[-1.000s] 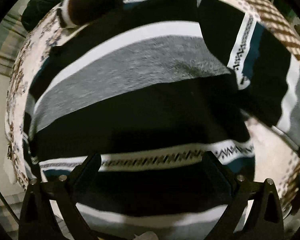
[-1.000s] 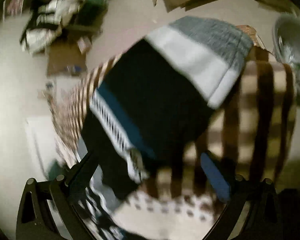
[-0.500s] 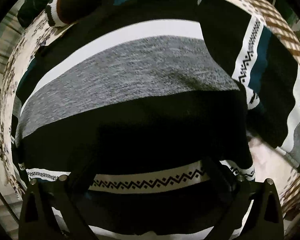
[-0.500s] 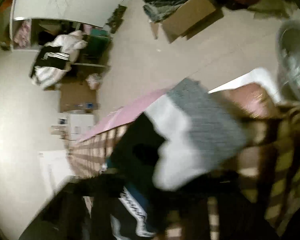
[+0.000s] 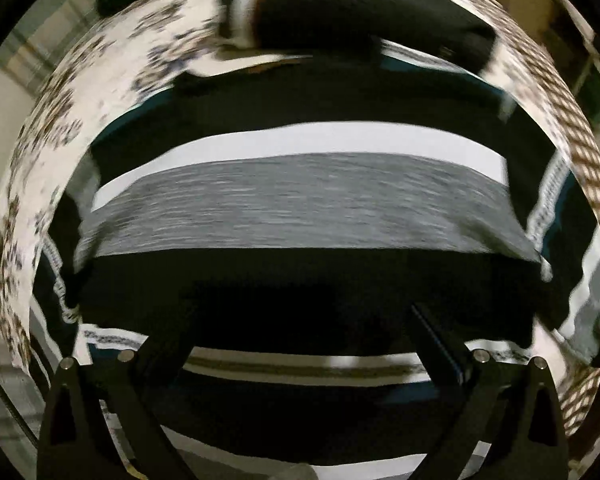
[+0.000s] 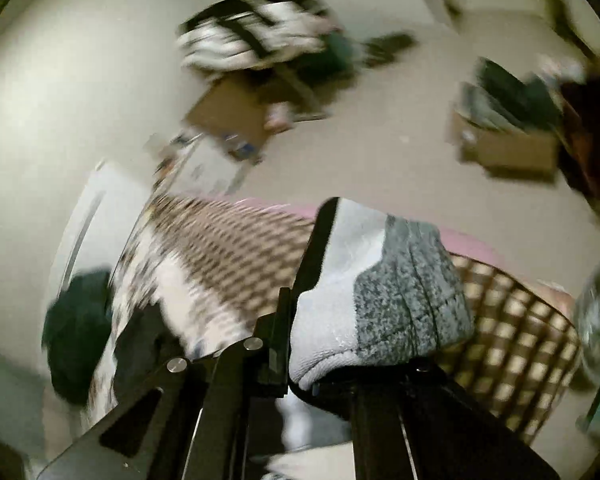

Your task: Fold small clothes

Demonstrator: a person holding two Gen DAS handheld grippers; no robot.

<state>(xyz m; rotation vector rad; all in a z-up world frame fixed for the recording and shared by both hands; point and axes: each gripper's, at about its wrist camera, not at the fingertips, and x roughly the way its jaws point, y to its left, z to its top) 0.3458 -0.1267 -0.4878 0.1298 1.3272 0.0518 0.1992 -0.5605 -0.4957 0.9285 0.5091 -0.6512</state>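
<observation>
A striped sweater point(image 5: 300, 200) in black, white and grey lies spread on a patterned bed cover point(image 5: 140, 40). My left gripper point(image 5: 300, 320) hangs open just above its black band, pointing steeply down, with nothing between the fingers. A black sleeve point(image 5: 360, 12) with a white cuff lies across the sweater's far end. In the right wrist view my right gripper point(image 6: 340, 280) is shut on the sweater's other sleeve point(image 6: 400, 292). That sleeve's white and grey end is lifted off the bed and drapes over the right finger, hiding it.
The brown checked part of the cover point(image 6: 512, 320) runs to the bed's edge. On the floor beyond are a cardboard box point(image 6: 508, 148), a flat cardboard sheet point(image 6: 232, 116) and a heap of clothes point(image 6: 252, 36). A dark green cloth point(image 6: 80, 328) lies left.
My right gripper shut on the sleeve end, rose with it and rolled. My left gripper drew back over the sweater, staying open, so more of the far end shows.
</observation>
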